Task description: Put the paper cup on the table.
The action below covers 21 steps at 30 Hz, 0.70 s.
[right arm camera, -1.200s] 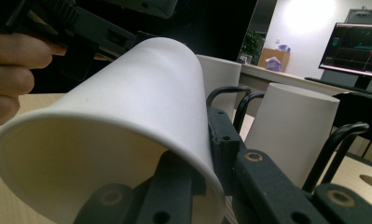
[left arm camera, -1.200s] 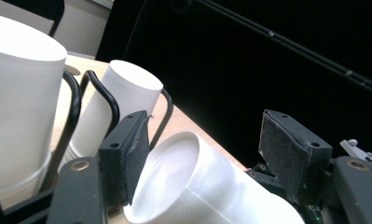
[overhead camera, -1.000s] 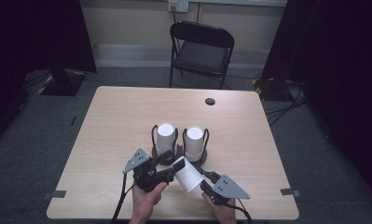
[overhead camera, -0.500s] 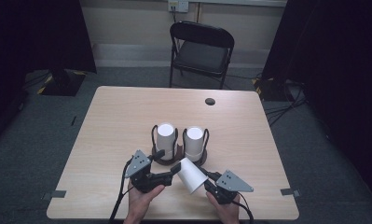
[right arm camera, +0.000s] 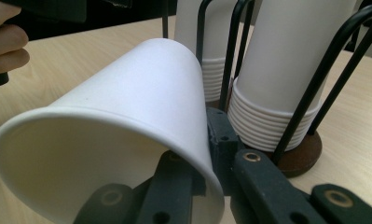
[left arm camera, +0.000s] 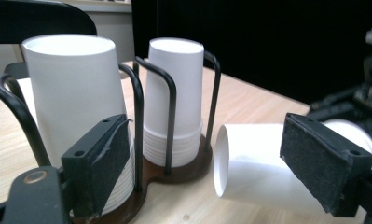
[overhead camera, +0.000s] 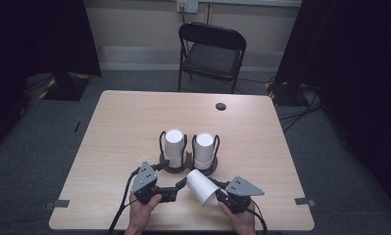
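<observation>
Item: paper cup (overhead camera: 201, 186), lying tilted, near edge of worktop (overhead camera: 114, 127), rim pinched by right gripper (overhead camera: 221, 192) fingers. Left gripper (overhead camera: 179, 185) fingers apart. Risk: thin rim may crumple or slip.

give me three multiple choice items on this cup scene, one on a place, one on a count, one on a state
1. Where does the folding chair stand?
A. at the table's far side
B. on the table
C. at the table's left end

2. How many stacks of white cups stand in the wire cup holder?
A. one
B. two
C. four

3. How is the loose paper cup held?
A. upright in the left gripper
B. flat on the table, untouched
C. tipped on its side, its rim wall clamped by the right gripper

Answers:
1. A, the high view shows it beyond the far edge.
2. B, two stacks stand side by side.
3. C, the right gripper view shows one jaw inside the cup and one outside; the left gripper is open.
</observation>
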Each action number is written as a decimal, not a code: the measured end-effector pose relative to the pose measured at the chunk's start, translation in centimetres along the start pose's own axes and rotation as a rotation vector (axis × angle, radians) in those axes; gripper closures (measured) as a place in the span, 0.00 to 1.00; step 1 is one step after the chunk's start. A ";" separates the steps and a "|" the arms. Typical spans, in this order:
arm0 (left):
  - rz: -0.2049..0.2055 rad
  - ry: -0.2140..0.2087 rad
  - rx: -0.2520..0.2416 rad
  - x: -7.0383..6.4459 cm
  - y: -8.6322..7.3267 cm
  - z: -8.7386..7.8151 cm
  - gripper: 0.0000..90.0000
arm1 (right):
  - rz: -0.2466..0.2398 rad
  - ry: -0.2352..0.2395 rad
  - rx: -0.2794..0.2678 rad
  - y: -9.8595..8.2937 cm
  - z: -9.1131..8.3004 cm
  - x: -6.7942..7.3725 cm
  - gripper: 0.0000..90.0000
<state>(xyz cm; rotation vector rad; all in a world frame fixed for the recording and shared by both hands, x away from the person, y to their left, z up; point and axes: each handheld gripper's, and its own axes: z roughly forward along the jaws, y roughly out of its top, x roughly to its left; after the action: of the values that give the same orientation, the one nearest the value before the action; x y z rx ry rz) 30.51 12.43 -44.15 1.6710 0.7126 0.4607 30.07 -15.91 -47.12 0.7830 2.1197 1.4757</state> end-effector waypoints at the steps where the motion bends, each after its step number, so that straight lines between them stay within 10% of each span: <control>1: 0.010 0.005 0.011 -0.1 -0.1 0.0 0.18 | -0.002 0.004 0.008 0.0 0.0 -0.1 0.98; 12: 0.128 0.060 0.061 -0.9 -0.7 0.4 0.20 | 0.033 0.036 0.111 0.5 -0.3 -1.1 0.97; 21: 0.222 -0.009 0.124 -2.1 -1.1 1.0 0.18 | 0.047 0.070 0.171 1.5 -0.6 -2.1 0.97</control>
<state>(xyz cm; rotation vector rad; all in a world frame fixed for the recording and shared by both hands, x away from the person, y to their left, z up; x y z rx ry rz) 29.38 10.34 -45.33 1.8776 0.5601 0.5744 31.51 -17.31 -45.48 0.8598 2.3187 1.3767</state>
